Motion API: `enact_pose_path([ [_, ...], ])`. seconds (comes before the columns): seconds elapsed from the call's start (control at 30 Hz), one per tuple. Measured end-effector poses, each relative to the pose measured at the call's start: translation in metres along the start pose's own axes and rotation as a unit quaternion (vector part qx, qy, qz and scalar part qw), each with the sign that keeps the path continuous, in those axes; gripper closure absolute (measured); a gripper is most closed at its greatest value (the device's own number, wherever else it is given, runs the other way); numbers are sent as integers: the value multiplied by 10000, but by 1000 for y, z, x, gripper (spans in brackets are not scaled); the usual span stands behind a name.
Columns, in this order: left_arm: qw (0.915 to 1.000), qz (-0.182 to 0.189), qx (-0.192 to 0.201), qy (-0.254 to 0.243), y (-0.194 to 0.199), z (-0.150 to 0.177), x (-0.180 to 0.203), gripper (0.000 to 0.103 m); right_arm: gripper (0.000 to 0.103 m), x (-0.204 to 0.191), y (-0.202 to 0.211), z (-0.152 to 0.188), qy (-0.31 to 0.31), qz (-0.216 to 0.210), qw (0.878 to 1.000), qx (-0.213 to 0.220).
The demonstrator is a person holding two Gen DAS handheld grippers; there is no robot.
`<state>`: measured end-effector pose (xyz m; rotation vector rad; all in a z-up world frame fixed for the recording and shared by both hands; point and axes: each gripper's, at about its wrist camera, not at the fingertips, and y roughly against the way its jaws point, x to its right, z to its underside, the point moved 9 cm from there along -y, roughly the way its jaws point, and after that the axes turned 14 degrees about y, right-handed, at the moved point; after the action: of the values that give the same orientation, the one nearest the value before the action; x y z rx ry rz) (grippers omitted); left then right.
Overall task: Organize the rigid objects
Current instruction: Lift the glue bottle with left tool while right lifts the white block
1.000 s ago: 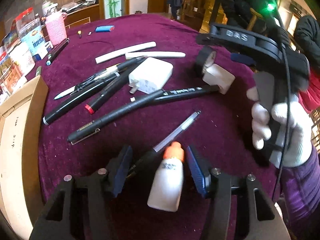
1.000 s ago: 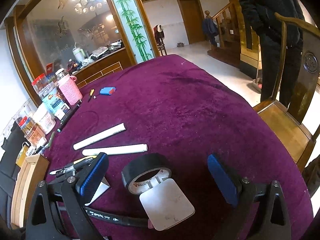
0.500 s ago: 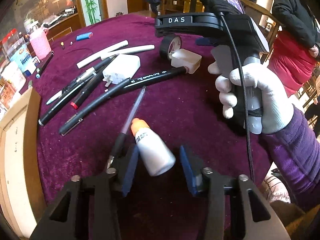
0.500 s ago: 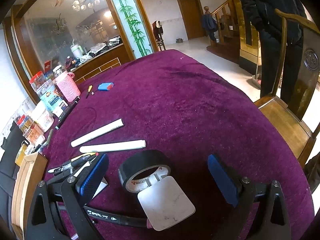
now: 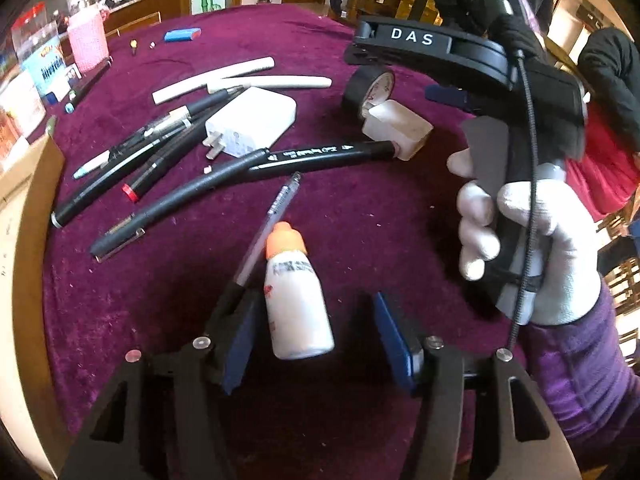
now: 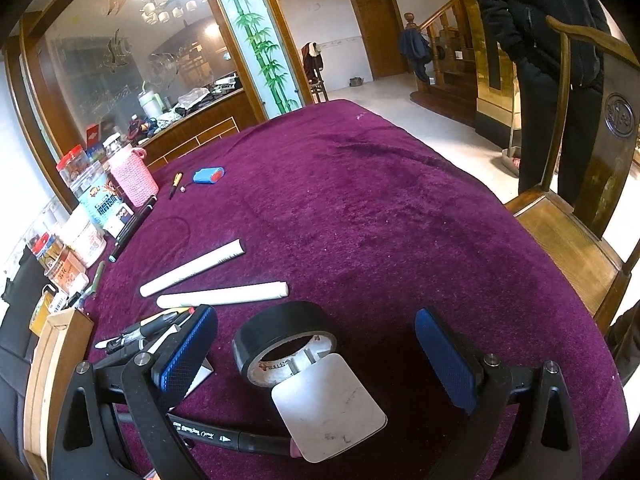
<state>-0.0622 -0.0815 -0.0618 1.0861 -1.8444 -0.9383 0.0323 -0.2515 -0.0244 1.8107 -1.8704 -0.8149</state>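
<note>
A small white bottle with an orange cap (image 5: 294, 296) lies on the purple cloth between the fingers of my left gripper (image 5: 316, 340), which is open; the left pad is close to the bottle, the right pad stands apart. A clear pen (image 5: 266, 226) lies beside the bottle. My right gripper (image 6: 316, 354) is open above a black tape roll (image 6: 280, 334) and a white charger (image 6: 328, 404). The tape roll (image 5: 366, 86) and that charger (image 5: 396, 128) also show in the left wrist view under the right gripper's body (image 5: 500, 80).
Several black markers (image 5: 160, 160), a white plug adapter (image 5: 250, 122) and two white tubes (image 5: 240, 78) lie mid-table. A wooden tray (image 5: 20, 240) sits at the left edge. Jars and a pink holder (image 6: 134, 180) line the far left. A wooden chair (image 6: 580, 208) stands right.
My left gripper's fingers have opened wider around the bottle, which now lies more upright in view. The right gripper has barely moved.
</note>
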Motion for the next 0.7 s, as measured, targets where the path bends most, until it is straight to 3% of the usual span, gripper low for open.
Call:
enact_pose_path([
  [0.13, 9998, -80, 177, 80, -4, -7, 0, 46, 3, 1, 1, 0, -9, 6, 10000, 23],
  [0.17, 9995, -169, 264, 70, -5, -9, 0, 50, 3, 2, 1, 0, -16, 16, 10000, 26],
  [0.23, 9976, -511, 462, -50, -6, -12, -4, 76, 3, 3, 2, 0, -42, 26, 10000, 22],
  [0.47, 9972, 41, 518, 542, 17, -12, -25, 77, 3, 6, 2, -1, -137, 18, 9999, 41],
  [0.7, 9909, 371, 1028, 792, 73, -13, -47, 76, 3, 17, 6, 0, -642, -486, 9967, 70],
])
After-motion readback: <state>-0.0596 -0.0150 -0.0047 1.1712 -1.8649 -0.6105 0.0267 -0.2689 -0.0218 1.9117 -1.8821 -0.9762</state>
